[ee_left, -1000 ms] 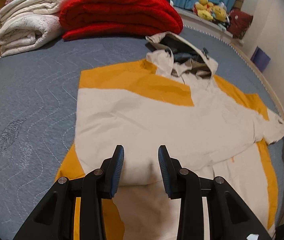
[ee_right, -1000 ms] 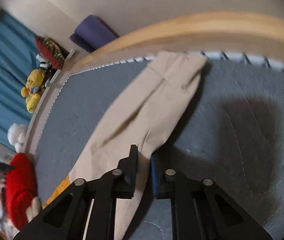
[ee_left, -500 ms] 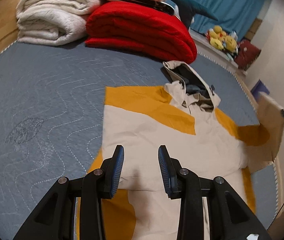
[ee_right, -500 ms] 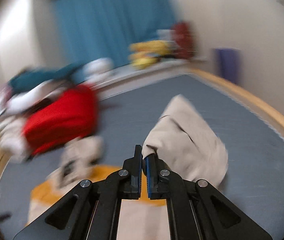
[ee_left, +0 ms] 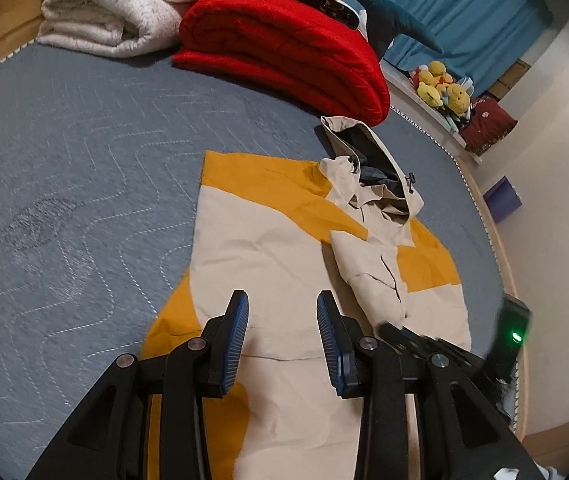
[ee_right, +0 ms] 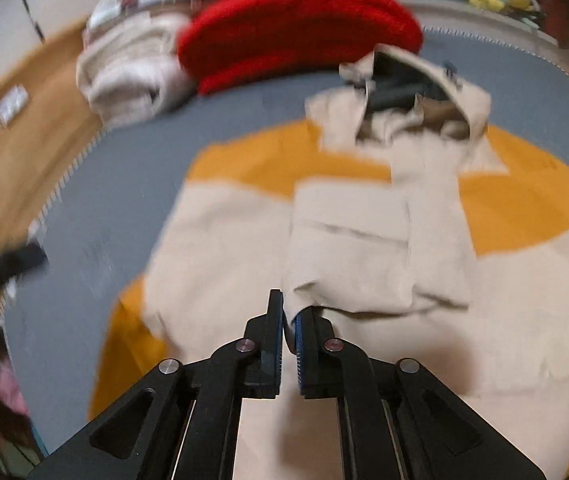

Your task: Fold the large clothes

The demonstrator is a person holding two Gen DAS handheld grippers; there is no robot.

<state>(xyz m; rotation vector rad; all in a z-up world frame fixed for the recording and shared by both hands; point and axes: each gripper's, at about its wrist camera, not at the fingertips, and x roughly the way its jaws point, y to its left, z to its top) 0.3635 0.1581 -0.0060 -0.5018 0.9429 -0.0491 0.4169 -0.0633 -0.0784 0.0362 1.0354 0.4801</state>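
No writing can be read on the cream-and-orange jacket [ee_left: 268, 248] — left gripper [ee_left: 282, 334] hovers agape above it, right gripper [ee_right: 288, 332] pinches its folded-over sleeve [ee_right: 364, 256].

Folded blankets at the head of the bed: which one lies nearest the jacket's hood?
The red blanket. Its lower edge nearly meets the hood, while the white blanket sits farther left, well away from the jacket.

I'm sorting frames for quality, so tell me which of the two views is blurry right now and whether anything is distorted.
Right wrist view: motion-smeared, the red blanket and jacket soft, though the right gripper stays crisp. Left wrist view: sharp on the jacket and left gripper, with fisheye bending of the bed edge.
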